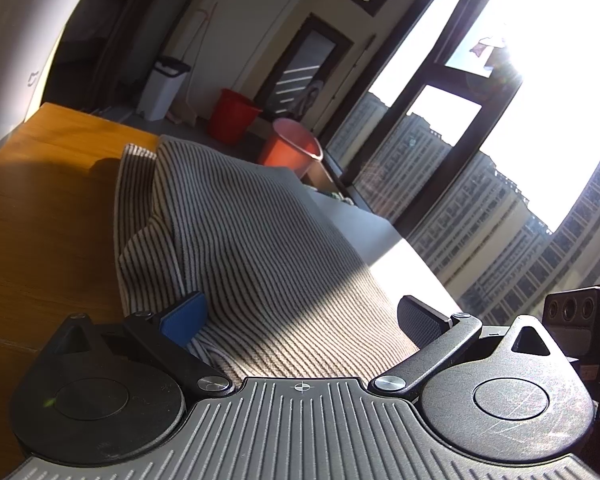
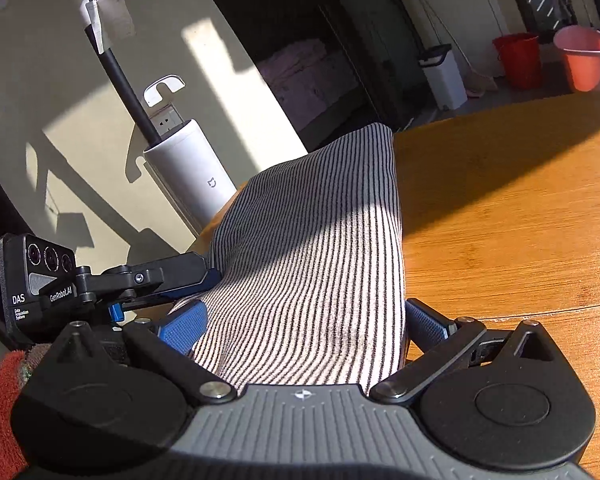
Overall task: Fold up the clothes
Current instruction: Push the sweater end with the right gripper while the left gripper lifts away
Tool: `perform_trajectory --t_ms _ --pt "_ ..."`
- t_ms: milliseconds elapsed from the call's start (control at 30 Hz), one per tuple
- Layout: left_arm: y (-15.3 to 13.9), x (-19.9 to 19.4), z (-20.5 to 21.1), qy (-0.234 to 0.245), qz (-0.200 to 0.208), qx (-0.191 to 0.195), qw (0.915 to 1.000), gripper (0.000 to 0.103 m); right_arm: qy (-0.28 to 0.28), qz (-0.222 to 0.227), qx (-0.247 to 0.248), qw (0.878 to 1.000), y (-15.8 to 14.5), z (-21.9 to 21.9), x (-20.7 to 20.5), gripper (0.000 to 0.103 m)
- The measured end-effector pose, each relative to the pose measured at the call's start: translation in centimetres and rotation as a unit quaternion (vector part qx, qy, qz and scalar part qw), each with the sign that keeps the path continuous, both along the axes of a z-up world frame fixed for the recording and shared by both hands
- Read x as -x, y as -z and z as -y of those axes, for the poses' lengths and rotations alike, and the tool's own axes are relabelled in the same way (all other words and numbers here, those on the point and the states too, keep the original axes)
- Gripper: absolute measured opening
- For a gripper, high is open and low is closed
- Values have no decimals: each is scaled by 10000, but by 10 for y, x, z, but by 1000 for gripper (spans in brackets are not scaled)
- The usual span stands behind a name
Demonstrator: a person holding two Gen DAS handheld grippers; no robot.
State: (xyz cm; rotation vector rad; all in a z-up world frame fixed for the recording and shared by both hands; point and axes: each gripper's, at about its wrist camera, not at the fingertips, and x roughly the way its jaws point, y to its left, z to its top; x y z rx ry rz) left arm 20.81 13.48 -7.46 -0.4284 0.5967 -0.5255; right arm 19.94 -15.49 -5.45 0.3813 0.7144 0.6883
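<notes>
A black-and-white striped garment (image 1: 240, 240) lies on the wooden table (image 1: 40, 208), its near edge lifted toward both grippers. My left gripper (image 1: 300, 320) is wide open, and the cloth passes between its two pads. In the right wrist view the same garment (image 2: 320, 240) stretches from the table's far edge to my right gripper (image 2: 304, 328), which is also wide open with the cloth draped between its pads. The left gripper's fingers (image 2: 160, 276) show at the left of the right wrist view, at the cloth's left edge.
The wooden table (image 2: 520, 220) extends to the right. A white cylinder (image 2: 188, 172) with a black pole stands by the wall. A red bucket (image 1: 234, 116), a pink bucket (image 1: 294, 148) and a white bin (image 1: 162, 88) stand on the floor near large windows.
</notes>
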Motion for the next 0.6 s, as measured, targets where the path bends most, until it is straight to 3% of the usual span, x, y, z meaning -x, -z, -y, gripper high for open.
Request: perform_trajectory --t_ms 133,200,333,400,500,533,600 --pt "-19 25 -6 -207 293 -126 9993 103 -293 -458 -491 9973 3 14 -1 103" --pt "-29 39 -13 -227 429 -220 9986 103 -792 -702 -618 9925 4 6 0 103" --pt "-43 65 -22 -242 537 -617 9964 103 -1878 -1160 -551 9738 1 -27 13 103" --pt "-45 74 -29 -306 514 -734 9955 103 -2008 -1319 -410 9699 -4 -39 21 103" --pt "-43 80 -40 -289 254 -874 9954 103 -1537 -1159 458 9802 -27 -50 36 103" --pt "-41 81 -46 -292 77 -868 9958 103 -1441 -769 678 9842 -38 -51 44 103" --pt "-34 84 -53 -274 -313 -778 9961 103 -1232 478 1235 9835 -61 -53 69 103"
